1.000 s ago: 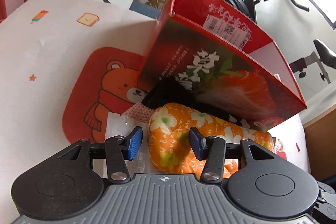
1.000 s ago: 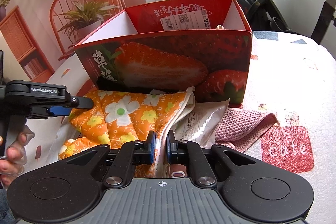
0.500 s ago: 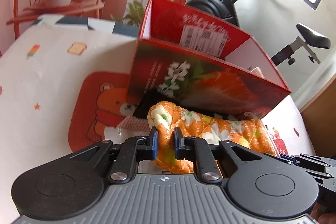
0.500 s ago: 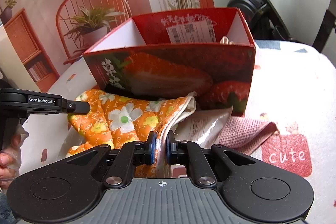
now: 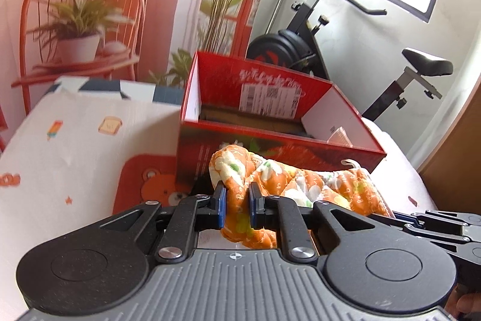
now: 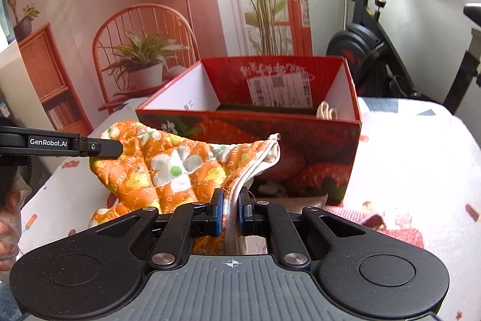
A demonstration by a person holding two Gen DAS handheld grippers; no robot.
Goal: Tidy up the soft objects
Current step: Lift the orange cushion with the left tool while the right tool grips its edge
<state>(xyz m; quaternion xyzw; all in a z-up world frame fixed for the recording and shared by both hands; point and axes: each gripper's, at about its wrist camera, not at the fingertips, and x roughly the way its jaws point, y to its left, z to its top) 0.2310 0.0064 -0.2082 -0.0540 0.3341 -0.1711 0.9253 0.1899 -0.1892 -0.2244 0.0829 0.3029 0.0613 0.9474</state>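
Observation:
An orange quilted cloth with white flowers (image 5: 303, 182) hangs stretched between my two grippers, lifted off the table in front of the red strawberry box (image 5: 279, 140). My left gripper (image 5: 237, 202) is shut on its left end. My right gripper (image 6: 231, 209) is shut on its white-edged right end (image 6: 180, 164). The cloth is about level with the box's front wall (image 6: 300, 146). The box is open on top and holds a small white item (image 6: 327, 110) at its right end. My left gripper also shows in the right wrist view (image 6: 102, 146), and my right gripper in the left wrist view (image 5: 427, 220).
The table has a white printed cover (image 6: 421, 158) with an orange bear mat (image 5: 147, 185) at the left. An exercise bike (image 5: 315, 32) stands behind the box. A wooden edge (image 5: 451, 170) is at the far right.
My left gripper closed on the cloth's left end. Both grippers have since risen, lifting the cloth off the pile up to the box's front wall.

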